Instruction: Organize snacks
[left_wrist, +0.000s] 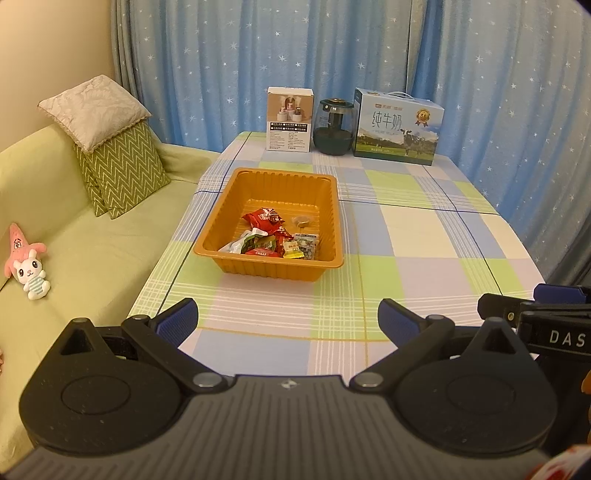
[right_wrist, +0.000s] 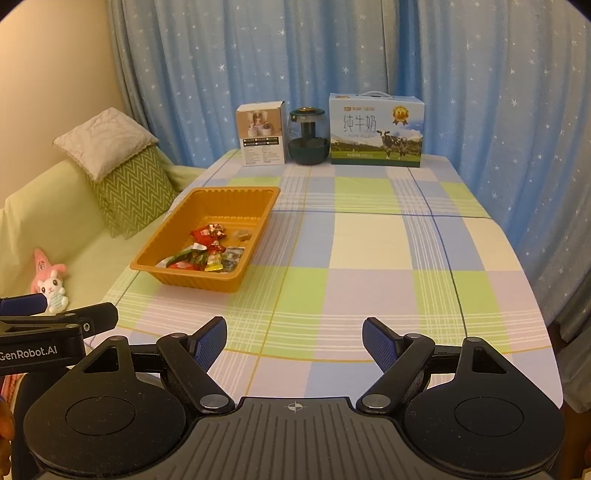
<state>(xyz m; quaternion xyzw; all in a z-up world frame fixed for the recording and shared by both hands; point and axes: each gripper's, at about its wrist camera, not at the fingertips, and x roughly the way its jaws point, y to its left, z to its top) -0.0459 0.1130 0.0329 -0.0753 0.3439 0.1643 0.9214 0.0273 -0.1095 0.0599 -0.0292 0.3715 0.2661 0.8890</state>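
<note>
Snacks (left_wrist: 275, 238) all piled in orange tray (left_wrist: 334, 221), cloth around it bare, job looks done. Left gripper (left_wrist: 288, 321) wide open, empty. Right gripper (right_wrist: 294, 341) likewise, both parked near table edge.

"纯牛奶" on milk carton (right_wrist: 376, 129); "GenRobot.AI" on left gripper (right_wrist: 40, 350)

Snacks (left_wrist: 275, 236) sit bunched in the near half of the tray (left_wrist: 218, 210), which rests on the table (left_wrist: 424, 236) toward its left edge. Behind it, along the far edge, stand a small box (left_wrist: 289, 120), a jar (left_wrist: 333, 127) and a milk carton (left_wrist: 397, 127), left to right. Sofa (left_wrist: 92, 258) lies left of the table.
</note>
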